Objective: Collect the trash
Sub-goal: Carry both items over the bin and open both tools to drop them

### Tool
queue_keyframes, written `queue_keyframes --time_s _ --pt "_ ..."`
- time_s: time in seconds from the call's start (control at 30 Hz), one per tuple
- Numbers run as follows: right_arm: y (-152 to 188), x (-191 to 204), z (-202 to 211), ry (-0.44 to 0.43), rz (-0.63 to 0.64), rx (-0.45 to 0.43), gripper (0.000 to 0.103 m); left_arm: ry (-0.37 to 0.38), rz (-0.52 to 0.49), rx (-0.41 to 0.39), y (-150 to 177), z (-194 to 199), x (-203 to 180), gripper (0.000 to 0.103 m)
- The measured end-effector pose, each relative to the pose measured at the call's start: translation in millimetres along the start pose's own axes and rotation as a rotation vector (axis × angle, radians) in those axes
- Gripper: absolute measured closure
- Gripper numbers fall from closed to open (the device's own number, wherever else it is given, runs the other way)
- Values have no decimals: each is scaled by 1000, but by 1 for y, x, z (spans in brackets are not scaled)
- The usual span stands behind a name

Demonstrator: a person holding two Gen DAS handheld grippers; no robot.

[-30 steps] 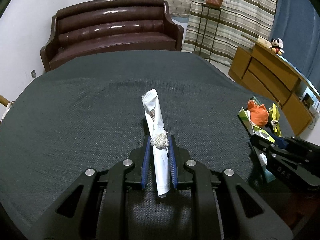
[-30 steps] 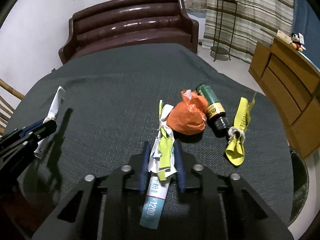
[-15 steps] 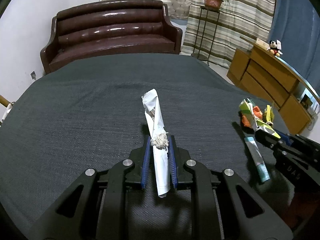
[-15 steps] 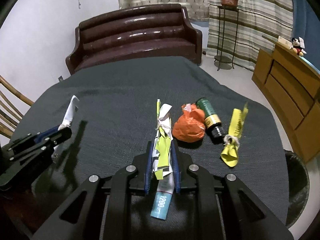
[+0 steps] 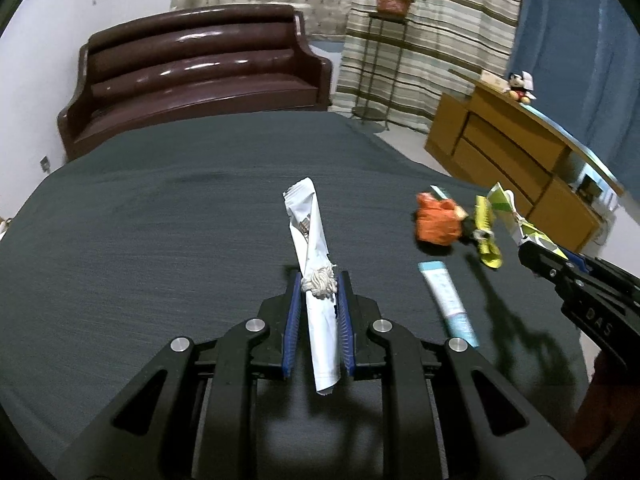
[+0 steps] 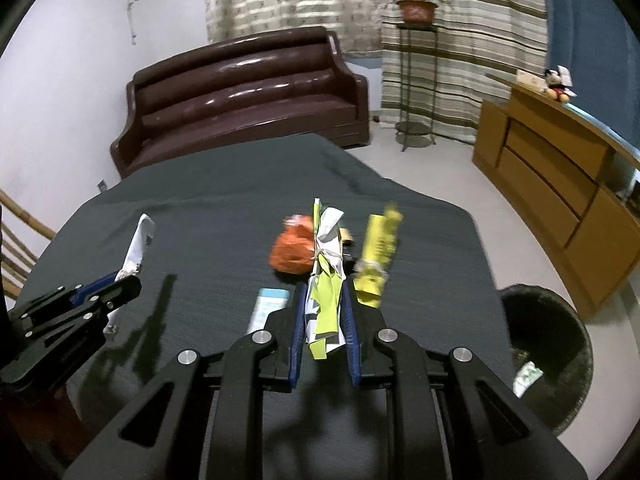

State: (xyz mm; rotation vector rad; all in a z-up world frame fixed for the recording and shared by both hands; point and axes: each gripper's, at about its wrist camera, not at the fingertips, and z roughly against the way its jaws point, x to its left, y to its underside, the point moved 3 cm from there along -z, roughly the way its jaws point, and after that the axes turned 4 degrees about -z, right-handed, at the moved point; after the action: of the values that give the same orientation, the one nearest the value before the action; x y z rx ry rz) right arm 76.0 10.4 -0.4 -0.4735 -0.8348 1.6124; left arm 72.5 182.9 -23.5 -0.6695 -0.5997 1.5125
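The green wrapper (image 6: 325,300) is clamped in the right gripper (image 6: 323,312), its long axis running along the fingers, lifted off the table (image 6: 224,200). The bin (image 6: 548,356) stands on the floor off the table's right edge, to the right of and below this gripper, so the right hand is the nearer one. The left gripper (image 5: 319,304) is clenched on a white wrapper (image 5: 316,276), farther from the bin. Against a second ago, a blue tube (image 5: 448,300) once caught with the green wrapper now lies on the table left of the orange bag (image 5: 438,226), and both hands have risen.
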Motion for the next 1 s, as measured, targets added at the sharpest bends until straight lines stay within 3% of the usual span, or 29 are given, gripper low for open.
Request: queue_keyframes --time_s 1.0 --pt "19 -181 43 284 -215 -76 84 247 -254 -32 -12 -22 -216 86"
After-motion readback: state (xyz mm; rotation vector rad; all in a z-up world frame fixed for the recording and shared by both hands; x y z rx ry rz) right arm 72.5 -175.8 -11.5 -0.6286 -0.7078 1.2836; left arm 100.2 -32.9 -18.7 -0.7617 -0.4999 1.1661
